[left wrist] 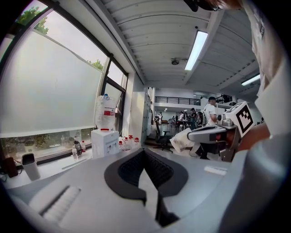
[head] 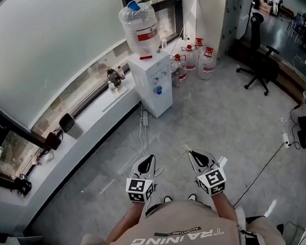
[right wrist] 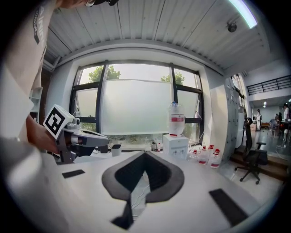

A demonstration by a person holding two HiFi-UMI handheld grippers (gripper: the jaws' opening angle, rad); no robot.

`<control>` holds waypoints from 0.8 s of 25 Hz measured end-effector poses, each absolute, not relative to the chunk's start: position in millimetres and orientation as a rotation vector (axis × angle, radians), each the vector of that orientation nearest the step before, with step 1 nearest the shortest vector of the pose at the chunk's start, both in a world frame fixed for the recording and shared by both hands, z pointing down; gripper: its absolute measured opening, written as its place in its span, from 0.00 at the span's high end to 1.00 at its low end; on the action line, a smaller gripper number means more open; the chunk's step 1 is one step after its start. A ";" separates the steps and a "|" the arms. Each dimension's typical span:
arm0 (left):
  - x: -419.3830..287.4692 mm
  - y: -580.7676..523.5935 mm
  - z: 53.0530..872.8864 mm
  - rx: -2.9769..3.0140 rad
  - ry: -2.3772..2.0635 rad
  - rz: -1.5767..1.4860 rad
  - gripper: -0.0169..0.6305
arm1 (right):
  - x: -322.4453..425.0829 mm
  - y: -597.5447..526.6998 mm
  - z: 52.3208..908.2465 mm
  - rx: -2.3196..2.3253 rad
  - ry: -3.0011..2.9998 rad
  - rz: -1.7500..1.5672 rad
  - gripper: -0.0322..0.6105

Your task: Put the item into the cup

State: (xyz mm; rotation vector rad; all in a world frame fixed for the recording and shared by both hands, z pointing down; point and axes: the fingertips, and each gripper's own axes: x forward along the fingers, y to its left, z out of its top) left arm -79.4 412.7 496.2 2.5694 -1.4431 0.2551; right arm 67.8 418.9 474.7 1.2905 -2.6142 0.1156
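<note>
While held side by side pointing forward, the left gripper (head: 147,159) and right gripper (head: 194,154) have fingers closed on nothing.

We see a grey floor (head: 212,124). On it stand a white water dispenser (head: 152,84), some water jugs (head: 198,58) just beside it, and a black office chair (head: 260,63) further right. A white cable (head: 144,139) lies there. Along the window runs a white ledge (head: 96,116) carrying small bottles (head: 115,75) and a cup (head: 67,122).
</note>
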 end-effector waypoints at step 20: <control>-106.1 336.2 544.3 2.485 -1.381 0.296 0.96 | 44.4 332.5 508.0 1.328 -2.560 0.150 0.93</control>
